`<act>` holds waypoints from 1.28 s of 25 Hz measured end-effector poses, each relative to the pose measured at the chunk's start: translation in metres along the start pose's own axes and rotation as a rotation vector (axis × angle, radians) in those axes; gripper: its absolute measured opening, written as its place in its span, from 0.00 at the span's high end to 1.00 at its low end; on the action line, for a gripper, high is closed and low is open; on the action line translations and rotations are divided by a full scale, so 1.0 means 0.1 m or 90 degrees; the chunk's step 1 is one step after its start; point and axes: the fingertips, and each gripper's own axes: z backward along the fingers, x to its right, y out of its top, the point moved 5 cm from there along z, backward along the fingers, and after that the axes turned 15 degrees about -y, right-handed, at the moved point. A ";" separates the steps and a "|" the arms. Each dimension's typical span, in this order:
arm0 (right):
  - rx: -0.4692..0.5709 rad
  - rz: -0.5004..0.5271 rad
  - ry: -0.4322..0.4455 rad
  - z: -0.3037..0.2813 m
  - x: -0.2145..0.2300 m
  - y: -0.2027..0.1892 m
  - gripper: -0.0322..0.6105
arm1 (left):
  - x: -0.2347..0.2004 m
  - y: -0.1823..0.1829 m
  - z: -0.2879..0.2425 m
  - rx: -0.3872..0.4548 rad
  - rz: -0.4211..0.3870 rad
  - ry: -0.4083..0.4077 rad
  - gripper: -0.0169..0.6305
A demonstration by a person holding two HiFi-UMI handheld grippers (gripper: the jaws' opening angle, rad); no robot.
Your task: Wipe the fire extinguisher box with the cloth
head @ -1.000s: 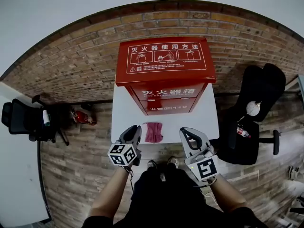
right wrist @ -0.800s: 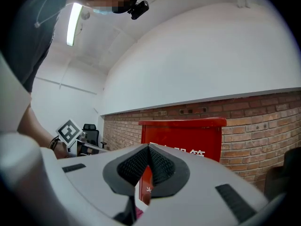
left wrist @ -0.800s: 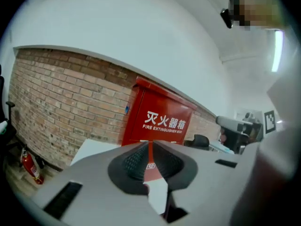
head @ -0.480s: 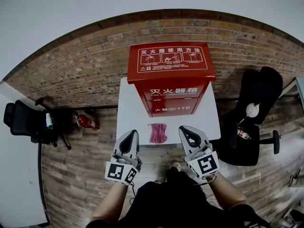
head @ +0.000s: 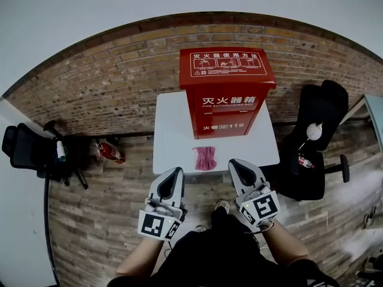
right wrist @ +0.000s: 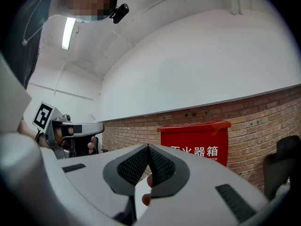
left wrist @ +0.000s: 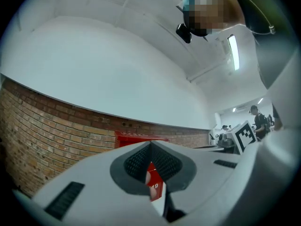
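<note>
The red fire extinguisher box stands upright at the back of a white table. A crumpled pink cloth lies on the table in front of it, with nothing touching it. My left gripper hangs just short of the table's near edge, left of the cloth, shut and empty. My right gripper is level with it to the cloth's right, also shut and empty. In the left gripper view the closed tips point at the box. The right gripper view shows closed tips and the box ahead.
A black office chair stands at the left and another at the right of the table. A red extinguisher lies on the brick-patterned floor to the left. A brick wall runs behind the box.
Both grippers have drawn back from the table towards the person, and the left one has risen and closed. The cloth has stayed lying on the table.
</note>
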 end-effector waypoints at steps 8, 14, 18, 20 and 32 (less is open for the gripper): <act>0.002 -0.031 -0.028 0.61 -0.49 0.07 0.92 | 0.36 0.11 0.58 0.006 0.019 -0.036 0.92; 0.011 -0.034 -0.047 1.04 -0.71 0.14 0.92 | 0.64 0.16 0.85 0.009 0.024 -0.063 0.92; 0.017 -0.038 -0.055 1.26 -0.78 0.19 0.92 | 0.81 0.18 0.97 0.015 0.017 -0.070 0.92; 0.017 -0.042 -0.057 1.34 -0.80 0.20 0.92 | 0.88 0.20 1.01 0.015 0.011 -0.070 0.92; 0.028 -0.045 -0.044 1.50 -0.59 0.31 0.92 | 1.16 0.27 0.89 0.018 -0.022 -0.043 0.92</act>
